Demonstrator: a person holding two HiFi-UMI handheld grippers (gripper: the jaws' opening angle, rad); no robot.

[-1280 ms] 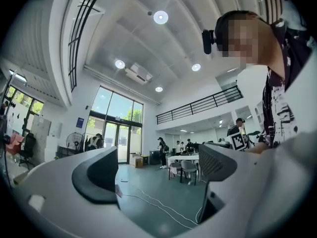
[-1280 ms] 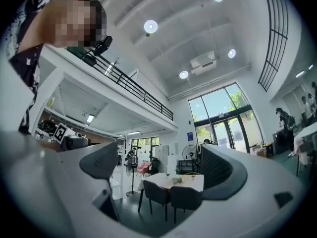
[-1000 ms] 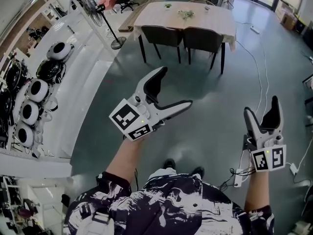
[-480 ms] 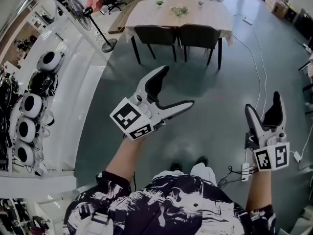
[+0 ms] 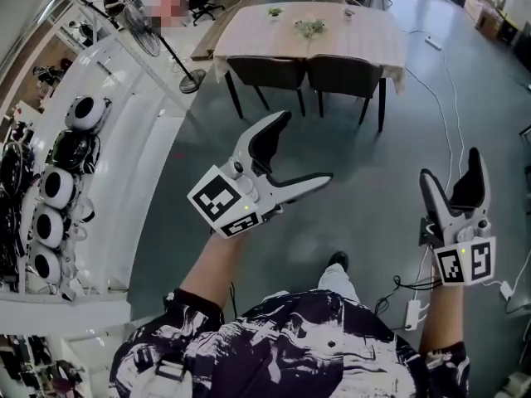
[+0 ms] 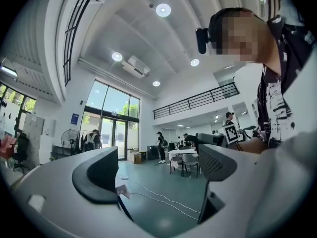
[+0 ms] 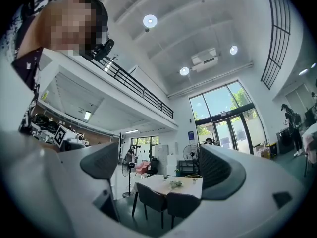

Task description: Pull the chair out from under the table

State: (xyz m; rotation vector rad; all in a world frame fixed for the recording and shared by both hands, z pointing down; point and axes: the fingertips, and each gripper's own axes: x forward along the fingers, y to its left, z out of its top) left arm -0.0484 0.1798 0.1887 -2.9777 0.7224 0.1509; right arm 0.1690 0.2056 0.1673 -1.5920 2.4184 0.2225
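A light-topped table stands far ahead across the floor. Two dark chairs are tucked under its near side, the left chair and the right chair. My left gripper is held up in mid-air, open and empty, well short of the chairs. My right gripper hangs at the right, also open and empty. In the right gripper view the table and both chairs show between the open jaws of the right gripper. The left gripper frames a distant table.
A standing fan is left of the table. A white counter with round white devices runs along the left. Cables trail over the floor at the right, with a power strip near my foot.
The view has shifted slightly as the person steps; a foot now shows forward. Both grippers stay open and in about the same places.
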